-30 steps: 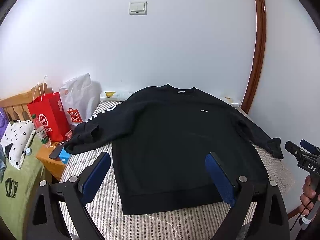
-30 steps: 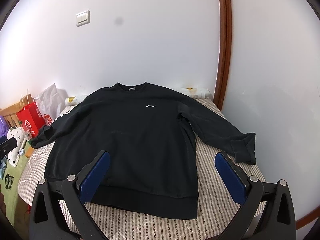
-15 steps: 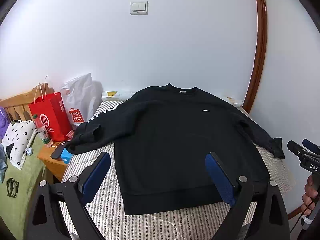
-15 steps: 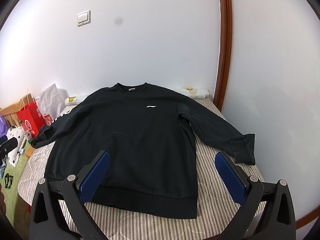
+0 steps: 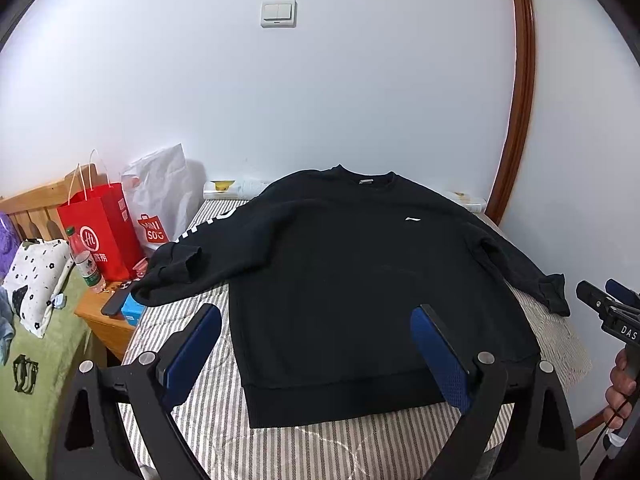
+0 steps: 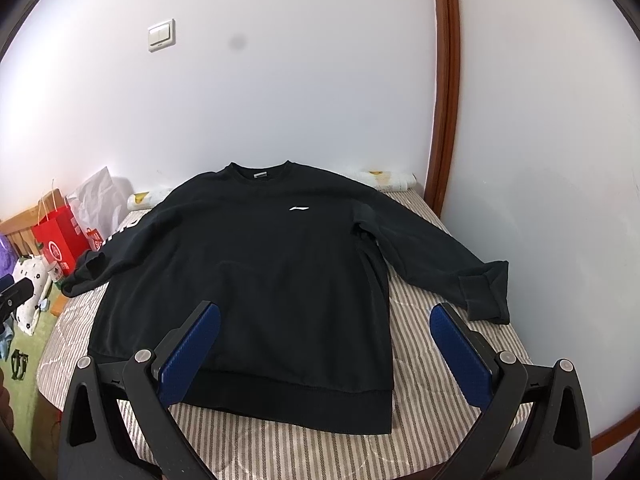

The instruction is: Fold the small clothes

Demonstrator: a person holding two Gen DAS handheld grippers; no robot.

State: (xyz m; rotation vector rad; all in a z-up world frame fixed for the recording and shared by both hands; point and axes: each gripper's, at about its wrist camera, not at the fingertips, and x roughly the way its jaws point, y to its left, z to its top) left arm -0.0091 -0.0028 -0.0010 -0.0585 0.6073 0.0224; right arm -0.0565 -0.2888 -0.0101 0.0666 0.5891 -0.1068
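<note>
A black sweatshirt lies face up and unfolded on a striped bed, collar toward the wall, both sleeves spread outward, a small white logo on the chest and white lettering along one sleeve. That sleeve's cuff reaches the bed's edge over a wooden nightstand; the other cuff lies near the opposite edge, by the wall. The left gripper hangs above the hem with its blue pads spread wide apart, holding nothing and clear of the cloth. The right gripper likewise hovers over the lower right part of the garment, fingers wide apart and empty. On the nightstand stand a red paper bag and a white plastic bag; what either contains cannot be seen. Beside them are a green-capped bottle, a dark phone and a small blue box. A white light switch sits on the wall above.
</note>
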